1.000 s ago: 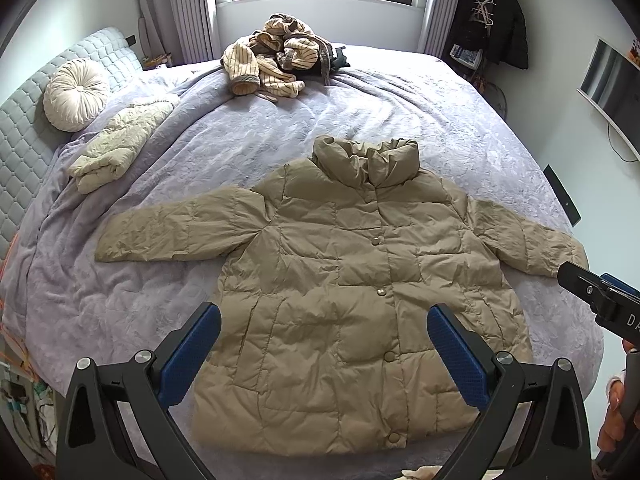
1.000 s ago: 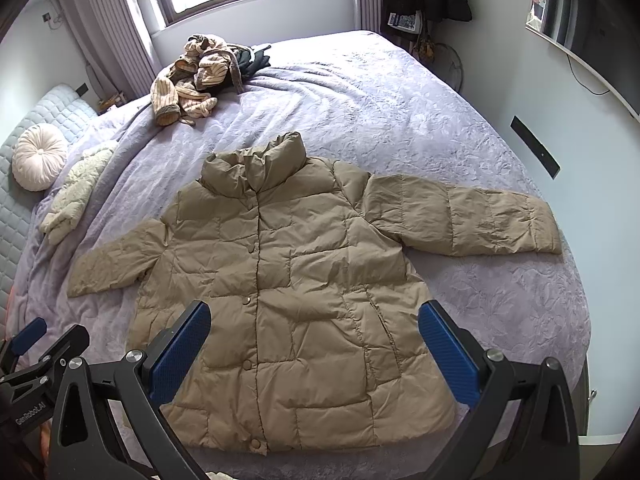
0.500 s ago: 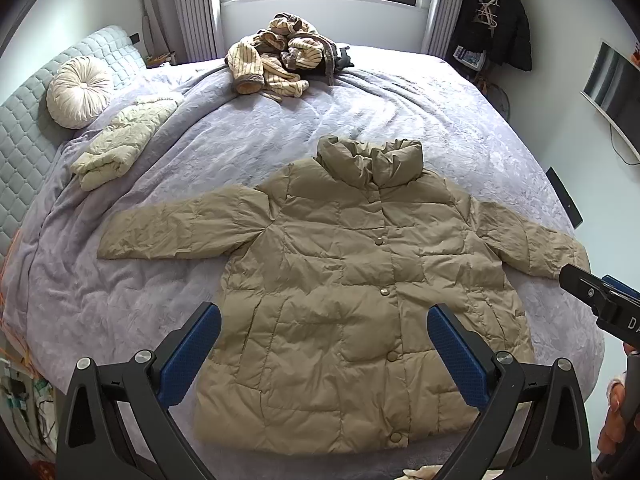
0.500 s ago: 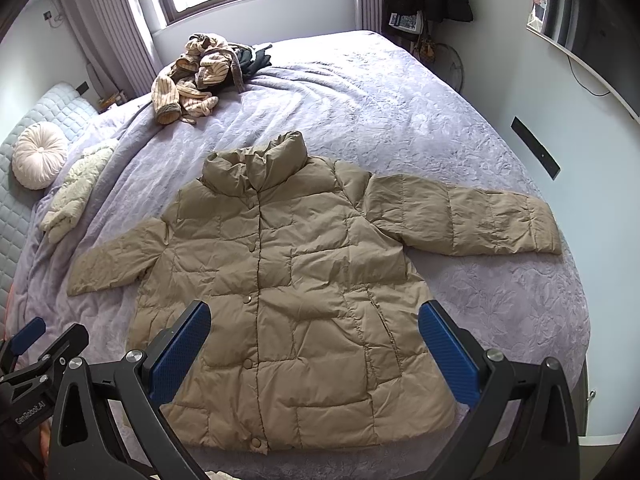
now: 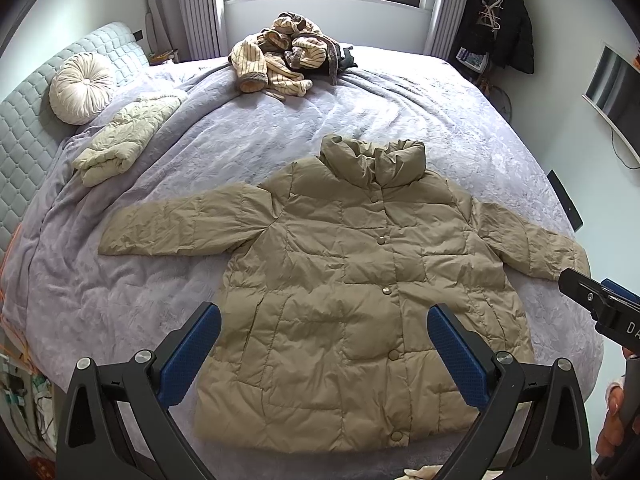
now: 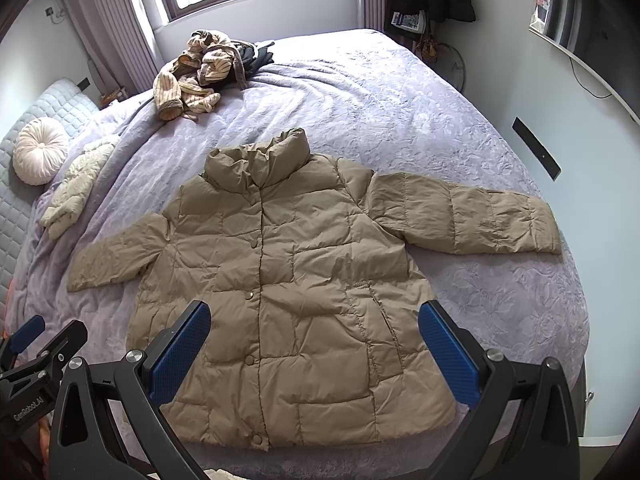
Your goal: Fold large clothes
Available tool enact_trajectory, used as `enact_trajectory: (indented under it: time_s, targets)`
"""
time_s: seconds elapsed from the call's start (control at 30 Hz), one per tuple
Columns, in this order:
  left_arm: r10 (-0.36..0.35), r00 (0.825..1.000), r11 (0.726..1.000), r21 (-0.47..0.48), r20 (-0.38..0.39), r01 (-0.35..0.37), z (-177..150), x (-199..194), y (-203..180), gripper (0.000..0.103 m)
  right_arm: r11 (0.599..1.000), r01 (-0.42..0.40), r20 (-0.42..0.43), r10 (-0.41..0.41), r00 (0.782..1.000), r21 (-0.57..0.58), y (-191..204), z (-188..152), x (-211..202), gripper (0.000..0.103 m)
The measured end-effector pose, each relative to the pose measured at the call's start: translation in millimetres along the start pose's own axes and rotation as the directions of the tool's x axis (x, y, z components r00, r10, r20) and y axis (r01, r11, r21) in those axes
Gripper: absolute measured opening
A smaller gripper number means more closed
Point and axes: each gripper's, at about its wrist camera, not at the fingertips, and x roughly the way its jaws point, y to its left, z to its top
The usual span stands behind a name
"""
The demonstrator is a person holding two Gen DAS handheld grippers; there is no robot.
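Puffer jacket (image 5: 360, 288), tan, quilted, buttoned, flat face-up on lilac bedspread (image 5: 160, 288), sleeves outspread, both jaws apart, empty

khaki puffer jacket (image 6: 288, 292) flat on bed (image 6: 400, 92) — right tongs (image 6: 314, 344) spread wide

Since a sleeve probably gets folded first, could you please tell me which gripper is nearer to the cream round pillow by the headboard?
Left. The left gripper hangs over the khaki puffer jacket's hem on the cream round pillow's side; the right gripper sits farther toward the other sleeve.
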Motion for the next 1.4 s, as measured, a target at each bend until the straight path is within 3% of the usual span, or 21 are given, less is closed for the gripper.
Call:
enact_trajectory:
  time_s: [1.4]
  targets:
    - [0.0, 1.0, 1.0, -0.007, -0.004, 0.0, -6.8, -2.5, 4.6, 0.103, 1.0, 0.005, -0.01, -0.005, 1.0, -0.001, 2.4, -1.2, 2.1, 0.103]
